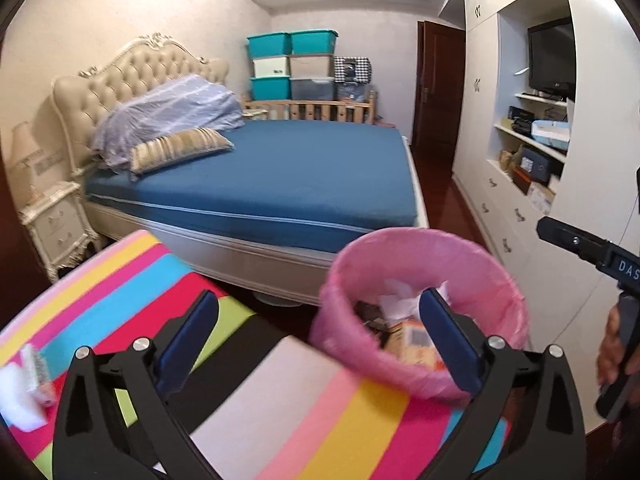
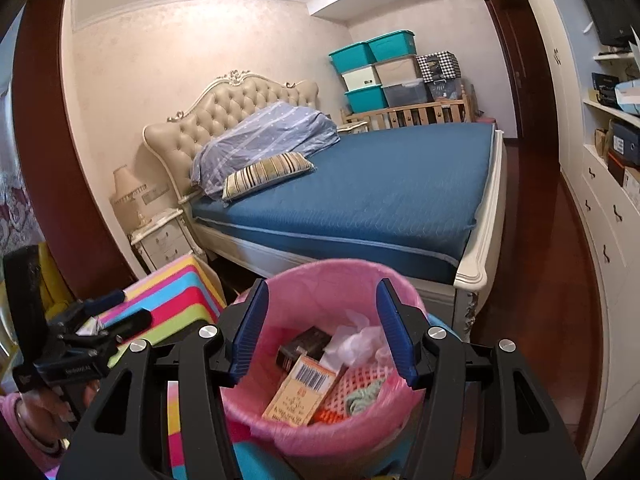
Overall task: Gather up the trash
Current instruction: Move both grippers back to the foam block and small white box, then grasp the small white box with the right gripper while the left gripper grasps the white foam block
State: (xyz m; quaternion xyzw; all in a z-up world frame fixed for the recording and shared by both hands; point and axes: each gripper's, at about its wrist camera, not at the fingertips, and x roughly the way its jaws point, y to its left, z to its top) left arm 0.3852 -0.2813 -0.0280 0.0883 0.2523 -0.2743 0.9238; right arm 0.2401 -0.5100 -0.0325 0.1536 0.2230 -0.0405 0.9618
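Observation:
A bin with a pink liner stands on the floor beside the striped mat. My left gripper is open wide with nothing between its fingers, its right finger over the bin's near rim. A white wrapper and tissue lie on the mat at the far left. My right gripper hangs open over the bin, holding nothing. Inside lie an orange barcoded box, a black box, crumpled white plastic and pink foam netting.
A bed with a blue mattress fills the middle of the room, with a white nightstand at its left. A white wardrobe with drawers lines the right wall. Dark red floor runs between bed and wardrobe.

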